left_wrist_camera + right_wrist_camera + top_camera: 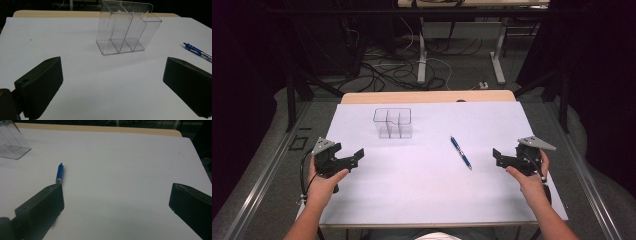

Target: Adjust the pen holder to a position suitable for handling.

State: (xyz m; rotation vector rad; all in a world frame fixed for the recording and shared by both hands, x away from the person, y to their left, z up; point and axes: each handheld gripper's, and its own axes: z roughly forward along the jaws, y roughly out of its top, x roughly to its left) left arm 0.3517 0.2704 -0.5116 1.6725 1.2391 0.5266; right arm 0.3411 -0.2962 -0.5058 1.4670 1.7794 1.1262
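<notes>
Both tools, left tool (354,159) and right tool (501,158), I hold spread wide and empty over the white bench (422,190). Between them, nearer my right, the blue ballpoint pen (461,152) lies flat, its long axis diagonal. Farther back stands a clear plastic three-compartment organiser (393,123); I can read no writing.

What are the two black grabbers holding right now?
Nothing. The left gripper and the right gripper are both open, with only table between their jaws. The blue pen lies loose on the white table, apart from both.
</notes>
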